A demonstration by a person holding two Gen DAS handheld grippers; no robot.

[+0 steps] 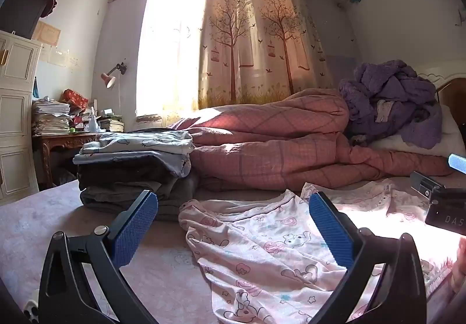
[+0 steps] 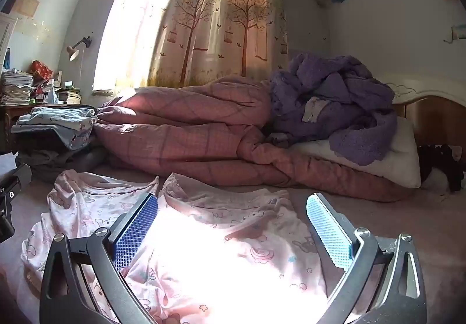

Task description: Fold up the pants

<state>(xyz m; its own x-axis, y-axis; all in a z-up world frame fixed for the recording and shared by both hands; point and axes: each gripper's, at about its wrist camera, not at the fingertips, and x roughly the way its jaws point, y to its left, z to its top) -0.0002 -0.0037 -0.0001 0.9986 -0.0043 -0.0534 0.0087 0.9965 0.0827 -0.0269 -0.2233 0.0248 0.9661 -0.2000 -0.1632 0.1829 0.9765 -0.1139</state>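
Observation:
Pink pyjama pants with a cartoon print (image 1: 262, 251) lie crumpled on the bed, also seen in the right wrist view (image 2: 209, 236), partly washed out by sunlight. My left gripper (image 1: 233, 225) is open and empty, hovering just above the pants' left part. My right gripper (image 2: 231, 229) is open and empty above the pants' right part. The right gripper's body shows at the right edge of the left wrist view (image 1: 445, 196).
A stack of folded clothes (image 1: 134, 161) stands at the back left on the bed. A rolled pink quilt (image 1: 276, 143) and a purple blanket (image 1: 390, 99) lie behind the pants. A desk with piled papers (image 1: 52, 117) stands left by the window.

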